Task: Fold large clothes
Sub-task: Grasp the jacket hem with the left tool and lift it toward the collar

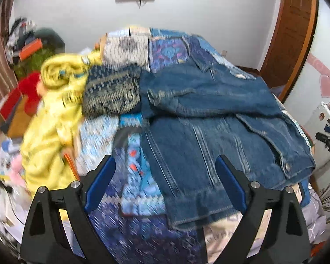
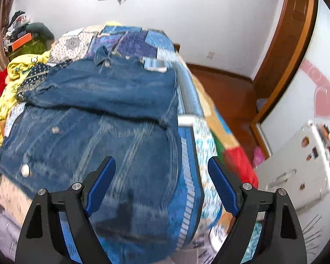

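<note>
Denim jacket (image 1: 209,118) lies flat on the patchwork bedspread (image 1: 132,189), back panel up, collar (image 2: 103,60) at the far end, hem toward us. Sleeves look already folded in across the upper back, forming a thick band over the shoulders. One front edge with metal buttons (image 2: 25,169) shows at the side.

Handling, as we judge it: heavy, stiff cotton denim. It should hold a crease and not slide much on the quilt. Seams and double layers will resist bending, so a fold probably needs a firm pinch and a clean lift rather than a drag. Not fragile.

Where we would grab: the two hem corners nearest us, one per gripper, biting the hem band where the cloth is thickest, then carry the hem up toward the collar. Buttons are the thing to keep out of the pads.

Look: mid-blue wash, faded vertical stitch lines down the back, lighter wear at seams. Both views are motion-blurred, so fine detail is unclear.

Left gripper (image 1: 165,184): jaws spread wide, nothing between them, hanging above the hem's left part and the bedspread. Right gripper (image 2: 161,184): also wide apart, holding nothing, above the hem's right part near the bed edge. We can't tell if either touches the cloth.

Yellow garment (image 1: 52,118) and a patterned knit (image 1: 112,94) sit bunched left of the jacket, the knit touching it.
</note>
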{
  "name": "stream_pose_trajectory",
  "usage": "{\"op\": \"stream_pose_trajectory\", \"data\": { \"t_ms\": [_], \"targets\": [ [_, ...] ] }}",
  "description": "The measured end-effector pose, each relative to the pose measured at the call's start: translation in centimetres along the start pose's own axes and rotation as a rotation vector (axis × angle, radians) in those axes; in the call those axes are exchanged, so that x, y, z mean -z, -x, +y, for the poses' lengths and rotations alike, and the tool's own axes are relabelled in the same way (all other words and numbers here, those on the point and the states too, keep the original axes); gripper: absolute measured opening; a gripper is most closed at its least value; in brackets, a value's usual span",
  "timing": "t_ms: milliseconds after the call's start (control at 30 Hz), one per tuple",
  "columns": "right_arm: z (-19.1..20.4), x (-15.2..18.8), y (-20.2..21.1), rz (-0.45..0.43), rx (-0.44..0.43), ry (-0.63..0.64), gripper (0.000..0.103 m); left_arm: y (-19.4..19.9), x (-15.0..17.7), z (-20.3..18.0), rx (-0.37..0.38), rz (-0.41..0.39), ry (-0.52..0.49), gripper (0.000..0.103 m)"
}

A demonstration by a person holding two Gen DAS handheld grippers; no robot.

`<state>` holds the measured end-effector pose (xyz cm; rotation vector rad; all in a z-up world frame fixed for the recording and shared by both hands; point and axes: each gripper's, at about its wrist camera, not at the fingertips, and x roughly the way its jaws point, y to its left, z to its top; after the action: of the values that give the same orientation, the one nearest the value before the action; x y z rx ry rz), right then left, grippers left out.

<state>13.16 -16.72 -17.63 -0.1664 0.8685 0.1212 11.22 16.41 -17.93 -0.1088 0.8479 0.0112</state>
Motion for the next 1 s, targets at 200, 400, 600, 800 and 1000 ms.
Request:
{"op": "stream_pose_trajectory", "data": {
  "t_ms": [200,400,600,800,1000],
  "targets": [
    [-1.4,3.3,-2.2,0.137,-0.093,-0.111,0.084,-3.0,2.9,0.7,0.053,0.124,0.141,0.092],
    [-2.4,4.9,-3.9,0.202,-0.18,-0.232,0.084,-5.4,4.6,1.4,0.14,0.2,0.282,0.092],
    [-3.6,5.1,-5.7,0.234,-0.3,-0.341,0.083,-7.9,5.3,0.8,0.246,0.269,0.36,0.088],
    [-3.4,5.2,-5.9,0.237,-0.344,-0.359,0.082,-7.9,5.2,0.3,0.279,0.249,0.377,0.075],
    [-3.5,5.3,-5.8,0.223,-0.402,-0.377,0.06,-7.1,5.2,0.6,0.293,0.232,0.37,0.053]
  ]
}}
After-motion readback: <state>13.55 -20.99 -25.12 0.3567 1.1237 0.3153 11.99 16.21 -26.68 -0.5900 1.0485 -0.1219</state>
